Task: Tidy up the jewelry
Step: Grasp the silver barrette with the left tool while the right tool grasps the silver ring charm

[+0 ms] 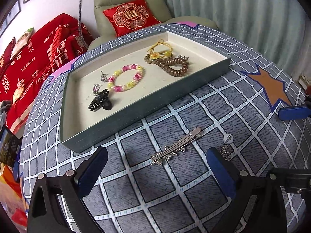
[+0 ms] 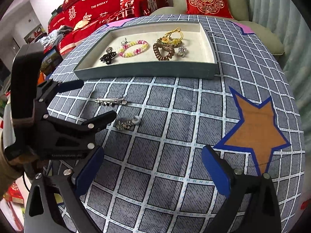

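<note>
A grey tray (image 1: pixel 147 104) (image 2: pixel 147 70) with a cream lining holds a pink-and-yellow bead bracelet (image 1: pixel 126 77) (image 2: pixel 134 48), a black claw clip (image 1: pixel 101 102) (image 2: pixel 107 57), a brown coil hair tie (image 1: pixel 175 66) (image 2: pixel 163 52), yellow hair ties (image 1: pixel 161 48) and small silver pieces. On the checked cloth in front lie a silver spiked hair clip (image 1: pixel 176 146) (image 2: pixel 110 102) and a silver chain with a white bead (image 1: pixel 226 145) (image 2: pixel 127 123). My left gripper (image 1: pixel 157 171) (image 2: pixel 93 101) is open, just short of the hair clip. My right gripper (image 2: pixel 153 169) is open and empty above the cloth.
The table wears a grey checked cloth with an orange star (image 2: pixel 254 132) (image 1: pixel 270 89) at the right. A red bed (image 1: pixel 38 58) lies to the left, an armchair with a red cushion (image 1: pixel 130 16) stands behind, and curtains (image 1: pixel 243 19) hang at the right.
</note>
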Available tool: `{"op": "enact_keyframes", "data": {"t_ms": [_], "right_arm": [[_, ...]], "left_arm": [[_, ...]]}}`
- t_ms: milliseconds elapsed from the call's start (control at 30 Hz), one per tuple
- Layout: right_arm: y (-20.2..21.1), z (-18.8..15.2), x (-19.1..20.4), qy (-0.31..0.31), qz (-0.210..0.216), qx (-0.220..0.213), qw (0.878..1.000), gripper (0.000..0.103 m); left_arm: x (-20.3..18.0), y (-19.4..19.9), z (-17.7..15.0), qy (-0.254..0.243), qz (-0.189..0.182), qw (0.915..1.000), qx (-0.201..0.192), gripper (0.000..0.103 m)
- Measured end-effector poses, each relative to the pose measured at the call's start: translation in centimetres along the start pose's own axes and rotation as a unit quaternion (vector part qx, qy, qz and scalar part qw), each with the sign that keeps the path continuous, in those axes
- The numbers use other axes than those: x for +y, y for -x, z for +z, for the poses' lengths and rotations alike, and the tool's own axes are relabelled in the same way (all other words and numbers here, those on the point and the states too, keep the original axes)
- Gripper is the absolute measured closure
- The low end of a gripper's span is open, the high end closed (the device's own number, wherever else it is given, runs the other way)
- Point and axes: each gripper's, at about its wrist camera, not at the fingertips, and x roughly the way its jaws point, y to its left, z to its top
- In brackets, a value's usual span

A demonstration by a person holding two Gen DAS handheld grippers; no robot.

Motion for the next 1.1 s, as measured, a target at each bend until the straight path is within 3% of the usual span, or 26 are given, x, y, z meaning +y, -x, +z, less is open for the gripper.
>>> {"op": "enact_keyframes", "data": {"t_ms": [233, 500, 633, 733, 933, 1033, 1100], "right_arm": [[-0.6, -1.0, 0.1, 0.022, -0.001, 0.001, 1.0, 0.01], [-1.6, -0.8, 1.1, 0.044, 0.0, -0.007, 0.999, 0.014], [-2.0, -0.5, 1.7, 0.053, -0.002, -0.012, 0.999, 0.016], [-2.3, -0.2, 2.4, 0.062, -0.008, -0.017, 0.998, 0.019], [-3.3, 1.0, 3.7, 0.079, -0.022, -0.03, 0.996, 0.029], [-3.6, 1.3, 4.2, 0.092, -0.035, -0.034, 0.995, 0.044], [-3.6, 1.4, 4.5, 0.096, -0.041, -0.037, 0.994, 0.07]], "left_arm": [[0.2, -0.7, 0.3, 0.009, -0.014, 0.9999, 0.0, 0.002], [-0.6, -0.6, 0.9, 0.006, -0.044, 0.999, -0.002, 0.034], [-0.9, -0.5, 0.9, 0.006, -0.058, 0.9983, -0.005, 0.069], [-0.5, -0.4, 0.9, 0.02, -0.052, 0.9984, -0.005, 0.08], [2.0, -0.2, 0.1, 0.078, -0.049, 0.9958, -0.001, 0.08], [2.7, 0.1, -0.5, 0.093, -0.048, 0.9945, -0.001, 0.08], [3.1, 0.2, -0.8, 0.103, -0.047, 0.9936, 0.0, 0.08]]}}
